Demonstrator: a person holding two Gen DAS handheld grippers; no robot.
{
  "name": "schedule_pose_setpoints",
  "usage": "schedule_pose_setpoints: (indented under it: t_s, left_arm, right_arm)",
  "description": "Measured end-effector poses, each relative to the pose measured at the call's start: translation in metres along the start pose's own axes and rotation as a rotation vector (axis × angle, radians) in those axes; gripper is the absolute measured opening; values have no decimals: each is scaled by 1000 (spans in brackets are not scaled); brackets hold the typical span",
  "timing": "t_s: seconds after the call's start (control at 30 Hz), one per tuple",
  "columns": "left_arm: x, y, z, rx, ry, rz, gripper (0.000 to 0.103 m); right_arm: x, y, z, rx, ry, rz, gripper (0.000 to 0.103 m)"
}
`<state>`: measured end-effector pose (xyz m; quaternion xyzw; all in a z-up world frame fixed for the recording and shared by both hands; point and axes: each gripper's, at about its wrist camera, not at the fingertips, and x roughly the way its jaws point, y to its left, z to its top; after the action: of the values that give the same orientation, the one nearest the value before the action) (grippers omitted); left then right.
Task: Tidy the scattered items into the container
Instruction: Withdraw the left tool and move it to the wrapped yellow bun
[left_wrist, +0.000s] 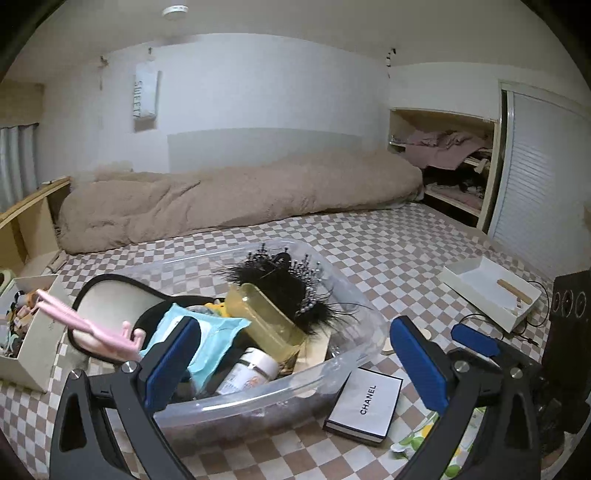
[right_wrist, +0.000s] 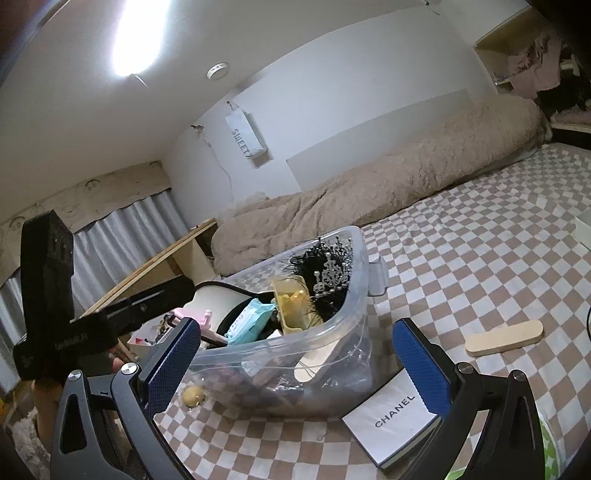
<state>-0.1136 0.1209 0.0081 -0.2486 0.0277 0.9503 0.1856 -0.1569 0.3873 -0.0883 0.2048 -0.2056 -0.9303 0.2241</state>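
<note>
Right wrist view: both grippers, right and left, gape wide and empty over the nearly full bin, likely lining up the box lying just beside it.

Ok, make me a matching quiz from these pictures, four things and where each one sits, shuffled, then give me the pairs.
Things:
1. Chanel box
2. feathered tiara
3. wooden stick
4. small yellow ball

Places:
A. inside the clear container
B. flat on the checked cover, to the right of the container
C. on the cover beside the container's near left corner, in the right wrist view
D. on the cover farther right, apart from the container

Pairs: 1-B, 2-A, 3-D, 4-C
</note>
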Motion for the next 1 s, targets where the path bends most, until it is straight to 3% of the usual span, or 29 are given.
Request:
schedule_pose_setpoints:
  t_s: [0.53, 0.73, 1.0]
  left_arm:
    - [-38, 35, -28, -55, -96, 102, 103]
    - [-50, 51, -47, -58, -97, 142, 103]
    - [-52, 76, -83, -109, -62, 205, 103]
  right_arm:
    - [-7, 13, -1, -59, -36, 0, 103]
    - [-6, 12, -12, -66, -51, -41, 103]
    - [3, 8, -44, -64, 11, -78, 103]
